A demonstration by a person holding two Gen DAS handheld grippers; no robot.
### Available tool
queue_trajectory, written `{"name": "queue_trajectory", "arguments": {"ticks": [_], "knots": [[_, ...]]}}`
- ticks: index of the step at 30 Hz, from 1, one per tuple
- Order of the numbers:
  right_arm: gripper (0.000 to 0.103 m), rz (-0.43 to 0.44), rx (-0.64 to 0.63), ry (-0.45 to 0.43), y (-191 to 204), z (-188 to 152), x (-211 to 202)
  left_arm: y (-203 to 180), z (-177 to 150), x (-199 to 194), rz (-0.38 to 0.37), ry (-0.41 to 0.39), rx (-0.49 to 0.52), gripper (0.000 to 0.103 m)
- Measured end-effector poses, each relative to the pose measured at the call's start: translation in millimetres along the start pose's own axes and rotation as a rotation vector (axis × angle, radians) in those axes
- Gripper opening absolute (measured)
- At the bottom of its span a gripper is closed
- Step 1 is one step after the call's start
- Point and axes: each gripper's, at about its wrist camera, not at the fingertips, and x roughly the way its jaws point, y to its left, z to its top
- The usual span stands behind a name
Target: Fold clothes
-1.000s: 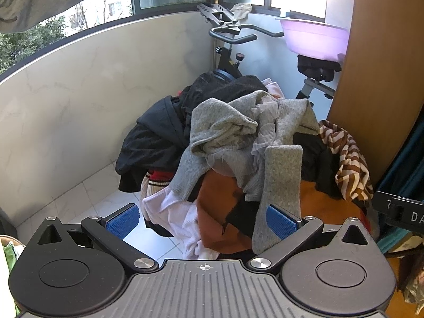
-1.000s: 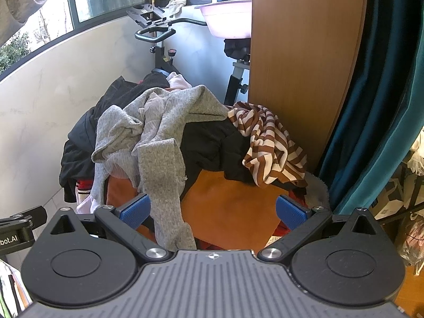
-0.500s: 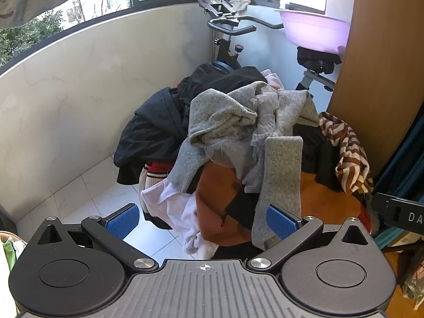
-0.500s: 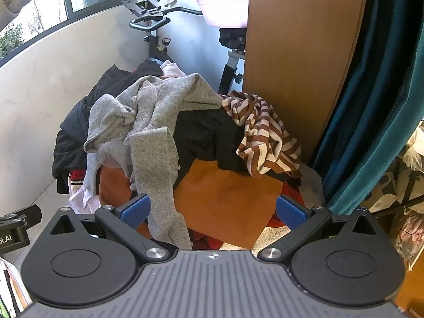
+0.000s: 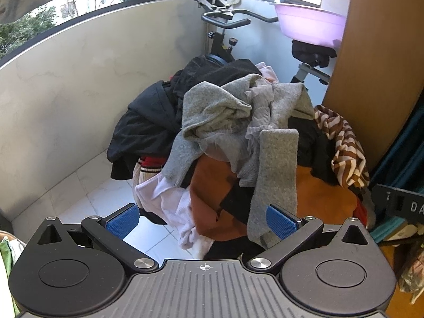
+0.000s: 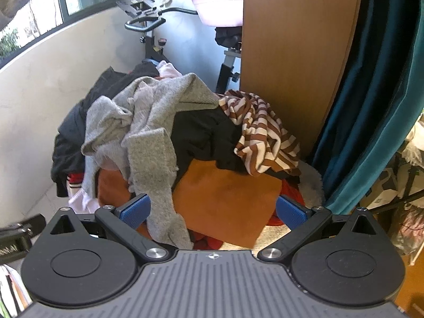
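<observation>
Right tool [image 6: 212, 210] nearer clothes pile [image 6: 169, 132], left tool [image 5: 202, 221] raised slightly

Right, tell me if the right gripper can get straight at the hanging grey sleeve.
Probably yes. The right gripper is open and the grey sleeve hangs down the front of the pile beside its left finger, on top of the orange cloth, with nothing over it.

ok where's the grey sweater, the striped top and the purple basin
grey sweater [image 5: 278, 164]: left wrist view, on the hanging sleeve
striped top [image 6: 262, 132]: right wrist view, mid-fabric
purple basin [image 5: 310, 26]: left wrist view, on the outer wall
</observation>
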Motion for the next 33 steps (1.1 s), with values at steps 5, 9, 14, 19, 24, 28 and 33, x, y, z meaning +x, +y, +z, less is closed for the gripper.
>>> {"name": "queue_trajectory", "arguments": {"ticks": [5,9,14,19,24,28,33], "knots": [[0.103,0.021,-0.004,-0.014,2.4,-0.6,-7.1,16.7,-0.4,9.5,-0.071,0.037,-0.065,0.102],[0.103,0.039,0.005,-0.036,3.8,-1.5,-15.0,36.9,-1.7,19.0,-0.139,0.063,-0.144,0.102],[0.103,-0.085,0.049,0.005,7.9,-2.5,-10.9,58.1,3.0,27.3,-0.218,0.055,-0.164,0.102],[0.102,-0.148,0.158,0.023,2.3,-6.6,-9.4,78.8,9.7,41.6,-0.284,0.063,-0.205,0.102],[0.102,-0.162,0.248,0.052,5.6,-16.3,-12.9,96.4,15.1,54.0,-0.339,0.028,-0.229,0.102],[0.102,-0.215,0.29,0.096,13.4,-23.6,-12.2,112.9,22.9,56.4,-0.35,-0.046,-0.235,0.102],[0.102,-0.282,0.341,0.153,23.0,-32.8,-11.2,135.8,35.1,67.4,-0.259,-0.034,-0.29,0.102]]}}
